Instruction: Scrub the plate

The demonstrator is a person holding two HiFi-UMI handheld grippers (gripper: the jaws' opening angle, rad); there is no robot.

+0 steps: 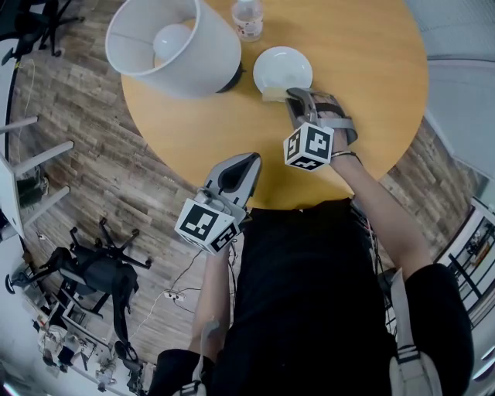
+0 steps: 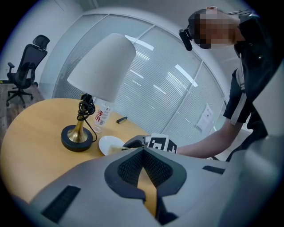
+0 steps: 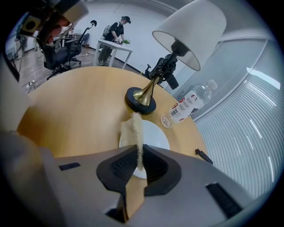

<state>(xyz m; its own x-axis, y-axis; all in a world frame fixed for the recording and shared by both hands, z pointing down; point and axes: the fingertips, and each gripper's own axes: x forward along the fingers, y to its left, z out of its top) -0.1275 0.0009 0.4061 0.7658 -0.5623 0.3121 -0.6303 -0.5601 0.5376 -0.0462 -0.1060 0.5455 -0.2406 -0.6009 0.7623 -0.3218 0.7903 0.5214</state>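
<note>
- On the round wooden table (image 1: pixel 363 69), the white plate (image 1: pixel 282 68) lies on the far side from the person, just beside the base of a lamp (image 1: pixel 174 35) with a white shade.
- A clear plastic bottle (image 1: pixel 247 17) with a red and white label lies near the plate's far side.
- A small black object (image 3: pixel 203 155) rests on the table, apart from the plate.
- The right gripper (image 3: pixel 138 148) is at the plate's near rim with its jaws pointing across the plate.
- Its jaws are pressed together on a thin, pale yellow scrub pad (image 3: pixel 133 131), with only the pad's thickness between them.
- The pad stands on edge and sticks out past the jaw tips over the plate's near left part. Whether it presses on the plate cannot be told.
- The left gripper (image 1: pixel 246 158) is over the table's near edge, well apart from the plate and to the left of the right gripper.
- Its jaws are closed tip to tip with nothing between them; only bare tabletop shows through the slit behind the tips.
- It holds nothing and touches nothing.
</note>
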